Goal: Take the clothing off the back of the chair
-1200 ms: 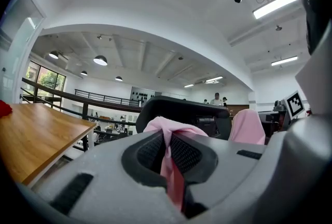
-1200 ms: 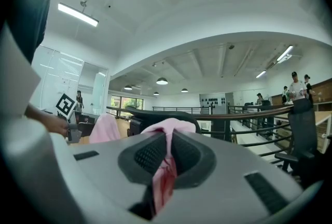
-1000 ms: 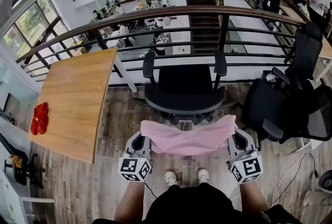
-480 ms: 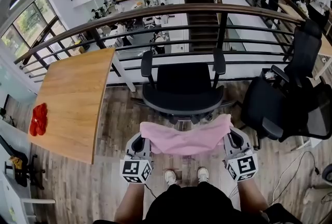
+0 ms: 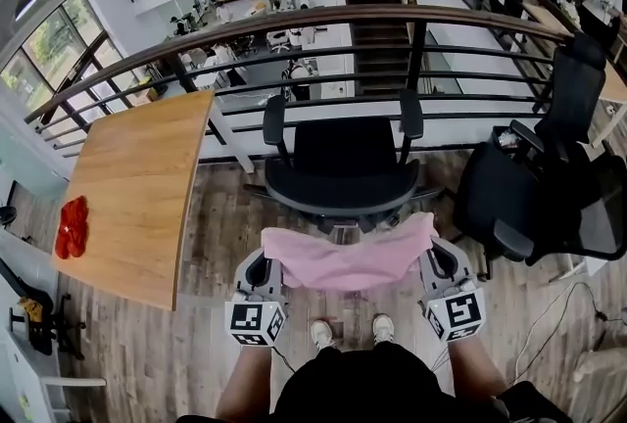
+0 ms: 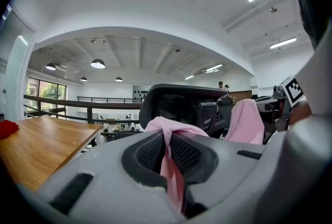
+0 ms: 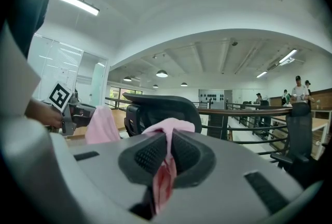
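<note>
With the left gripper (image 5: 268, 264) and right gripper (image 5: 431, 257) fingers each pinching an end of the pink clothing (image 5: 348, 259), slung at lower centre just before the chair (image 5: 343, 171), its sagging middle may snag the backrest and tug free.

Garment (image 5: 348, 259) hangs between left gripper (image 5: 270, 261) and right gripper (image 5: 427, 255), one end clamped in each, just on the near side of chair (image 5: 343, 171). Table (image 5: 137, 186) left of chair; bundle (image 5: 73, 225) at its left edge. Second chair (image 5: 529, 201) right. Railing (image 5: 294, 23) behind.
</note>
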A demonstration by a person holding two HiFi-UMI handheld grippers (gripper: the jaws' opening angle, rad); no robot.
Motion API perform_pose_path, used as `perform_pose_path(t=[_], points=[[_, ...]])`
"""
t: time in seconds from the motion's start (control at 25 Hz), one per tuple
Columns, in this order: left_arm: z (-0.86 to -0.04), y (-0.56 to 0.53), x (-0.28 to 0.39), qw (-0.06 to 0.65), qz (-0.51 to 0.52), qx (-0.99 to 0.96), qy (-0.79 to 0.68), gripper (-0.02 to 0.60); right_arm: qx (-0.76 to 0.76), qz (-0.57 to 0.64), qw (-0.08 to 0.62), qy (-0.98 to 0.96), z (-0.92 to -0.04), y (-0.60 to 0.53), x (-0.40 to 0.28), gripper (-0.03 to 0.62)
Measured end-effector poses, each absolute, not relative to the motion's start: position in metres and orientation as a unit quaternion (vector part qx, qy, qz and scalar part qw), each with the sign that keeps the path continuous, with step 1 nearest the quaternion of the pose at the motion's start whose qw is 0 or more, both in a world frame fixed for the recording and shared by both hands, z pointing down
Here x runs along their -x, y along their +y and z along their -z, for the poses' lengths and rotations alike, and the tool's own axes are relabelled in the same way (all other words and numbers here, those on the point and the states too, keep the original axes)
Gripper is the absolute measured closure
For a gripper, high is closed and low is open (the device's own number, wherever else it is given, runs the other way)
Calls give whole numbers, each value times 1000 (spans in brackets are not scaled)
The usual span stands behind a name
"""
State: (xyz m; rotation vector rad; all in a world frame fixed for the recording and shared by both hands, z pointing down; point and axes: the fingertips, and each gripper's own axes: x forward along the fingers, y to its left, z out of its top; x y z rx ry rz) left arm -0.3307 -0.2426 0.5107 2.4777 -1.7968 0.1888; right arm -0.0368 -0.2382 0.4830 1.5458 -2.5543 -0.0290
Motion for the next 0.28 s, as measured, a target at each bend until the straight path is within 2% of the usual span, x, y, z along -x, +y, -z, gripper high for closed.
perform_pose_path(t=[0.28], points=[[-509,-243,330,35,-61,-806,-588,557,-511,17,74,-856,-479,-238,37,576]])
